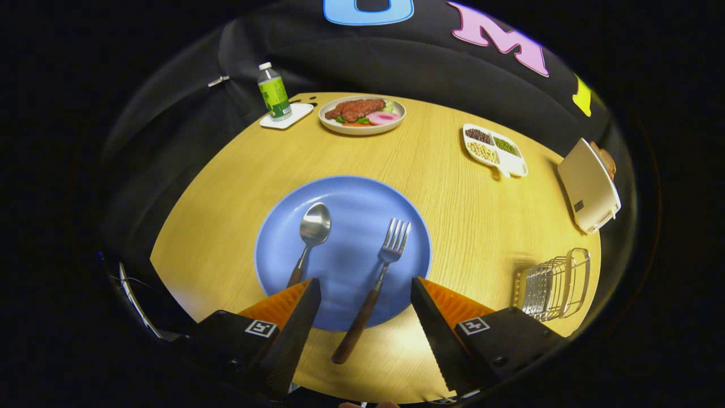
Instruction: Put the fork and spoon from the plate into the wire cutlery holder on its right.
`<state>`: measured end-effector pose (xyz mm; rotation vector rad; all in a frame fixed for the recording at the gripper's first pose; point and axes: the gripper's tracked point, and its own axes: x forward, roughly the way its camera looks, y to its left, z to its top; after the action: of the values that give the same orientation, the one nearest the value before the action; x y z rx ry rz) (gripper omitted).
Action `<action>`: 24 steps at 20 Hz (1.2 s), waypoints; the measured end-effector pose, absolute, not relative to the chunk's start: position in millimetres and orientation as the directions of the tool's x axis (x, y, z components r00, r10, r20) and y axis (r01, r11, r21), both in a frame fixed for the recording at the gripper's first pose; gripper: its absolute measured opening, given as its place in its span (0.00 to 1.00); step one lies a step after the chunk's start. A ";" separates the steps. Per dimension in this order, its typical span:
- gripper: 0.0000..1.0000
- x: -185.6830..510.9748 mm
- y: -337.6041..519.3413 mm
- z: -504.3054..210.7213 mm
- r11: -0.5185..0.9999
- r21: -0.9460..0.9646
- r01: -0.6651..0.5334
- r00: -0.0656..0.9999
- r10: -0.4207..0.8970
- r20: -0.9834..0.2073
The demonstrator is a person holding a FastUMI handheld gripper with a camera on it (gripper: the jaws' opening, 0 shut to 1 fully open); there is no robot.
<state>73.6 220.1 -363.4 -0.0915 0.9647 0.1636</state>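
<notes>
One fork (375, 286), one spoon (311, 235) between parted jaws

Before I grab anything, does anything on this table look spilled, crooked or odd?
Nothing spilled. The fork lies askew, its wooden handle overhanging the plate rim between the open gripper fingers. The spoon handle runs under one finger. The holder lies tipped on its side.

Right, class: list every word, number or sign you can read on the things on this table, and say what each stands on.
Bottle label: too blurred to read.
Toaster, small dark panel: too small to read.
Square markers on the open gripper, whose fingers flank the fork handle: coded patterns, not words.
No other legible text on the table.
</notes>
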 end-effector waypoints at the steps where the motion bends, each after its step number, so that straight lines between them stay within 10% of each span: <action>1: 0.99 75.1 221.8 -366.5 0.984 0.002 -0.181 0.552 0.103 -0.828; 8: 0.68 73.2 228.1 -392.7 0.984 0.002 -0.178 0.460 0.085 -0.884; 15: 0.14 74.0 224.5 -396.7 0.979 0.050 -0.197 0.398 0.127 -0.909; 24: 0.05 70.2 198.4 -349.1 0.956 0.092 -0.279 0.385 0.199 -0.901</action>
<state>70.2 198.4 -349.1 -0.0792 1.1354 0.3046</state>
